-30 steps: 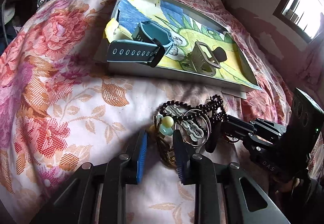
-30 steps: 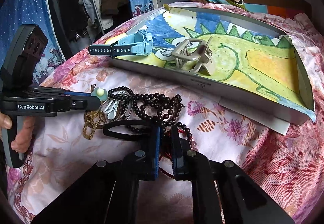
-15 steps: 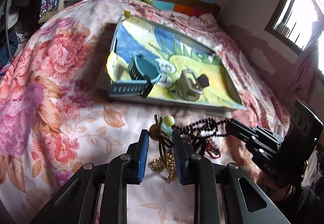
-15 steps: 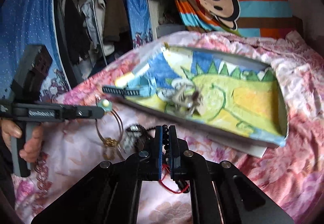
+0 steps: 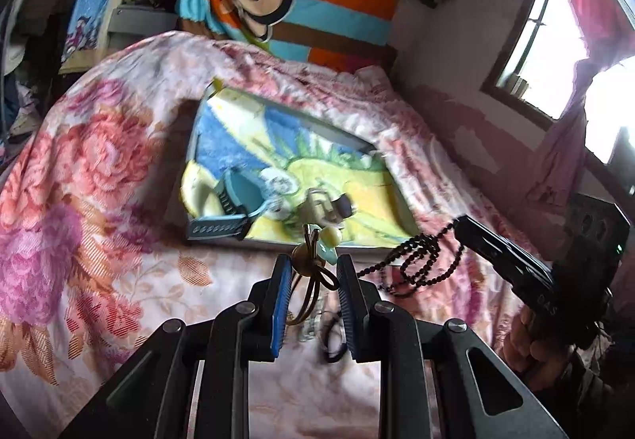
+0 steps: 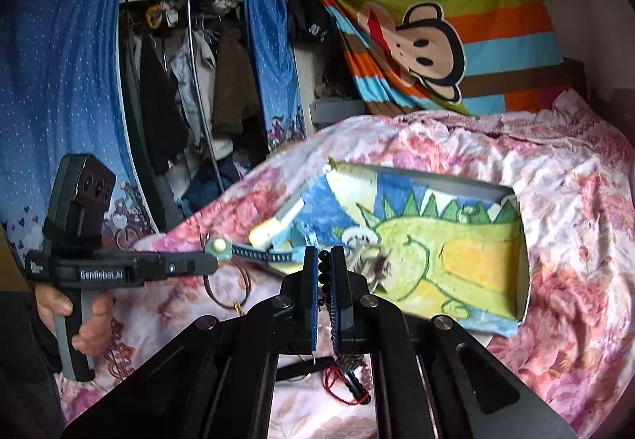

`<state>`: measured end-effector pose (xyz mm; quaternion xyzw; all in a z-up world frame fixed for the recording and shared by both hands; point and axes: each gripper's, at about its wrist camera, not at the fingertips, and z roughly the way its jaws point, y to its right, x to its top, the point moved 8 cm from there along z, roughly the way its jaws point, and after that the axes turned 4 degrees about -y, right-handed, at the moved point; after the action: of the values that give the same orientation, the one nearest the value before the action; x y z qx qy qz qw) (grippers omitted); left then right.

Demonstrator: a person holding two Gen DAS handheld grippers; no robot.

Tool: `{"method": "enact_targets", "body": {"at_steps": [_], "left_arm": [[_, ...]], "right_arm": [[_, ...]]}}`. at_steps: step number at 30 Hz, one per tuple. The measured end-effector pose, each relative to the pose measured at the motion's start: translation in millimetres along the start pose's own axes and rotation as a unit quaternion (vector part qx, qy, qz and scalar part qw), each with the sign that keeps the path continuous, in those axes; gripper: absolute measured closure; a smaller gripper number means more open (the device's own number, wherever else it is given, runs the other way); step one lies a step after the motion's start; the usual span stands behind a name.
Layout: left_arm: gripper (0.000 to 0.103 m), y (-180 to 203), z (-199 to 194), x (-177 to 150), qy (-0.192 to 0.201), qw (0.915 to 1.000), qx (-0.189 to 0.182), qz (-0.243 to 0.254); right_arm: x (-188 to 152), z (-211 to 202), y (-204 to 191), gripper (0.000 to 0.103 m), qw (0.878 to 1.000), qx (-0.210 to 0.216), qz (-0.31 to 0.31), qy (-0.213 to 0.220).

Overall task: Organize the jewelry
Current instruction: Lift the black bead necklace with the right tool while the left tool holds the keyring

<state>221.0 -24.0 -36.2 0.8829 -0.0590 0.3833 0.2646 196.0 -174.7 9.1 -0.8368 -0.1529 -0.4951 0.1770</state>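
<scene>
The bed [image 5: 99, 169], under a pink floral cover, fills both views, and on it lies the shallow tray [image 6: 520, 280] lined with a dinosaur drawing. Only the right wrist view shows the open wardrobe [image 6: 190, 82] hung with clothes and the person's left hand [image 6: 85, 324] gripping its handle upright; only the left wrist view shows the window [image 5: 547, 42] and the right hand [image 5: 528, 340] wrapped round its handle. In the tray rest a teal watch [image 5: 238, 201], its strap over the near rim, and a hair claw [image 5: 325, 207], blurred in both views. The right tongs [image 6: 324, 280] are pressed almost together, pinching a black bead strand [image 5: 420, 264]; from the left view the strand loops down from their tip, clear of the cover beside the tray's near corner. The left tongs [image 5: 311, 292] are only partly closed, and a brass bangle [image 5: 307, 280] with a pale green bauble [image 5: 331, 240] hangs between the blue pads, raised before the tray's near edge. Under the right tongs a red cord [image 6: 341, 391] lies on the cover.
</scene>
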Motion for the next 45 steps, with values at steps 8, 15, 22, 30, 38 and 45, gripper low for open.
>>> {"method": "enact_targets", "body": {"at_steps": [8,15,22,30,38,45], "left_arm": [[0.081,22.0,-8.2,-0.8,0.01,0.9991,-0.025,0.032],[0.081,34.4,-12.2,0.6,0.017,0.9978,-0.036,0.054],[0.081,12.2,25.3,-25.7,-0.073,0.9963,0.022,0.04],[0.081,-30.7,43.7,-39.9,-0.118,0.9855,0.122,0.009],[0.081,-66.3,30.7,-33.0,-0.102,0.9679,0.23,0.016],[0.079,-79.2,29.9,-35.1,-0.125,0.9738,0.187,-0.036]], "right_arm": [[11.3,-12.0,4.1,0.098,1.0,-0.006,0.004,0.018],[6.7,-7.4,8.2,0.098,1.0,-0.008,0.01,0.01],[-3.7,5.0,13.4,0.098,1.0,-0.009,0.016,-0.011],[-27.0,30.3,17.1,0.098,0.998,-0.01,0.023,-0.054],[-42.0,43.8,13.3,0.098,0.997,-0.005,0.021,-0.073],[-43.3,45.5,11.5,0.098,0.997,0.0,0.023,-0.075]]}}
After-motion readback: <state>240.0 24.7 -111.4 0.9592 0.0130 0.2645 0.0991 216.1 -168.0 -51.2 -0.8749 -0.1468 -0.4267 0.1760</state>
